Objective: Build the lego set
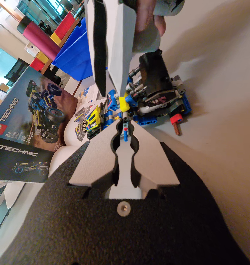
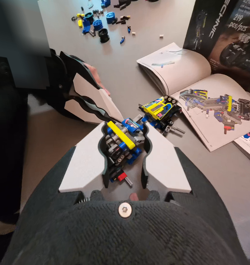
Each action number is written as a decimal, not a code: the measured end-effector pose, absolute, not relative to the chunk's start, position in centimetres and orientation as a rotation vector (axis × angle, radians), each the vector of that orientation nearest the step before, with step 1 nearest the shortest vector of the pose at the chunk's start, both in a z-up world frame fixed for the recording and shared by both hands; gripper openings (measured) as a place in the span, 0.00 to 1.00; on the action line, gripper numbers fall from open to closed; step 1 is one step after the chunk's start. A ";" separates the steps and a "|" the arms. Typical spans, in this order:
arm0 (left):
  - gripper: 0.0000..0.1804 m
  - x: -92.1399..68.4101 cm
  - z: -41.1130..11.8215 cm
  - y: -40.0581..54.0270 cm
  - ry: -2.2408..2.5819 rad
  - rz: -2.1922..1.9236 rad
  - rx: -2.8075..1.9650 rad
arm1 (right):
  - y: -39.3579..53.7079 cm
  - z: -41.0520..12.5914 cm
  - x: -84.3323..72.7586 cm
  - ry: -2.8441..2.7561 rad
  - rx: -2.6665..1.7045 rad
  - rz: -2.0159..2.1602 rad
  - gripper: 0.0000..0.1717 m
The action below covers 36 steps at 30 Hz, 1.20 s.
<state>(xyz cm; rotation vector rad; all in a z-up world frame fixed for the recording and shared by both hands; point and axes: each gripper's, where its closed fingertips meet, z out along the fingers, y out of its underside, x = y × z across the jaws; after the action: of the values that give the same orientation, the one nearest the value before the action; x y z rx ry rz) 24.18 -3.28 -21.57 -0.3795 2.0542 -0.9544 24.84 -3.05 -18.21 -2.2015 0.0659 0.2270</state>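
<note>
Your left gripper [image 1: 125, 124] pinches a thin grey beam [image 1: 125, 126] on the brick vehicle chassis [image 2: 121, 144]. Your right gripper [image 2: 124, 127] is spread astride the chassis — pads not pressing — its long axis running along those fingers.

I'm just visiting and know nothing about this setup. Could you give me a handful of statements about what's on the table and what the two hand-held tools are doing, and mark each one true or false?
1. An instruction booklet lies open on the table. True.
2. The right tool is clamped shut with nothing between its fingers. False: its fingers stand apart, with the brick vehicle between them.
3. Loose wheels and small parts lie scattered at the far end of the table. True.
4. The left tool is spread wide open. False: its fingers are nearly together, on a thin grey beam of the model.
5. A toy box stands beside the booklet. True.
</note>
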 end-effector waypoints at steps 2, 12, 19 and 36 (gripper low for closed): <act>0.02 24.1 -21.5 -3.3 2.054 -0.958 -0.379 | -3.1 -19.2 24.6 0.060 -2.267 0.230 0.30; 0.02 22.9 -20.9 -4.8 2.044 -0.972 -0.322 | -5.2 -19.7 23.6 0.345 -2.354 0.297 0.30; 0.02 21.2 -21.1 -7.3 2.082 -0.985 -0.268 | -7.4 -17.9 21.3 0.456 -2.421 -0.162 0.45; 0.02 21.3 -21.3 -6.7 2.070 -1.001 -0.334 | -7.3 -21.2 21.4 0.196 -2.121 -0.150 0.44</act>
<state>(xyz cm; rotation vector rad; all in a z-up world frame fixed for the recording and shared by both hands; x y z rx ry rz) 21.35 -6.65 -21.32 -0.3339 2.0698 -1.0006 21.39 -7.32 -21.16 -2.1211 0.1956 -0.1499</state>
